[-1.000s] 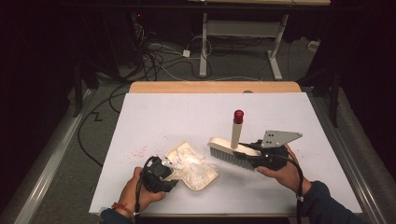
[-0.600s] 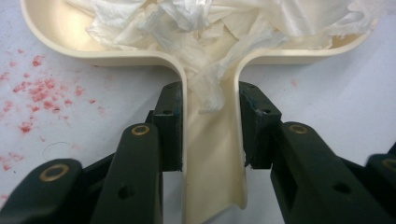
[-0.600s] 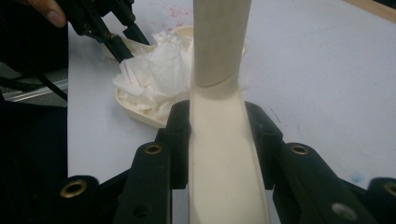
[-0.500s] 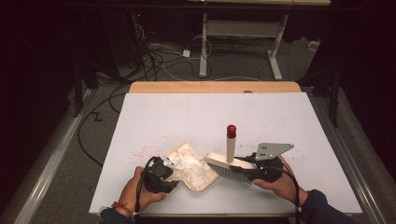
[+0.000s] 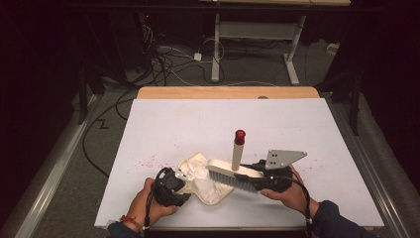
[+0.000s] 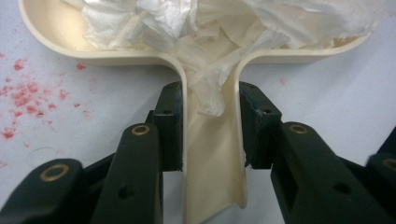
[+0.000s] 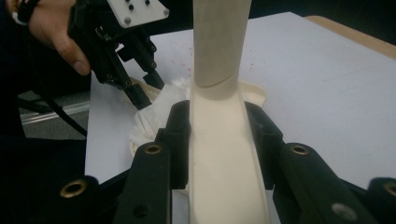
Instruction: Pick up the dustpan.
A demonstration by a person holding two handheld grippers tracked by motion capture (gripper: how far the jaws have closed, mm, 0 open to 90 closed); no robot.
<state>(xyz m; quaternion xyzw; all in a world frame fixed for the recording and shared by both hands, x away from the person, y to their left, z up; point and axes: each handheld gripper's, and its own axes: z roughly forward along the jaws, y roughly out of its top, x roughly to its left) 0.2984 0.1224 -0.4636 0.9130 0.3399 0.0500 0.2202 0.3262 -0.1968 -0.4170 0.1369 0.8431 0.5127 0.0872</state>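
At about six o'clock on the white desk, the left tool clamps the handle of the cream plastic dustpan, which holds crumpled white wrapping. At its three o'clock, the right tool grips the cream red-capped hand brush, bristles seemingly at the pan's edge.

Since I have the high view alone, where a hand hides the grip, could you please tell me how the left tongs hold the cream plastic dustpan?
Observer: The left tongs are shut on the trough-shaped handle of the cream plastic dustpan, a pad on each side wall.
Operator: Does any crumpled white wrapping reach into that handle?
Observer: Yes, a tail of it lies in the handle between the pads.
Operator: And the right tongs?
Observer: Shut across the cream plastic brush, beside its round stem.
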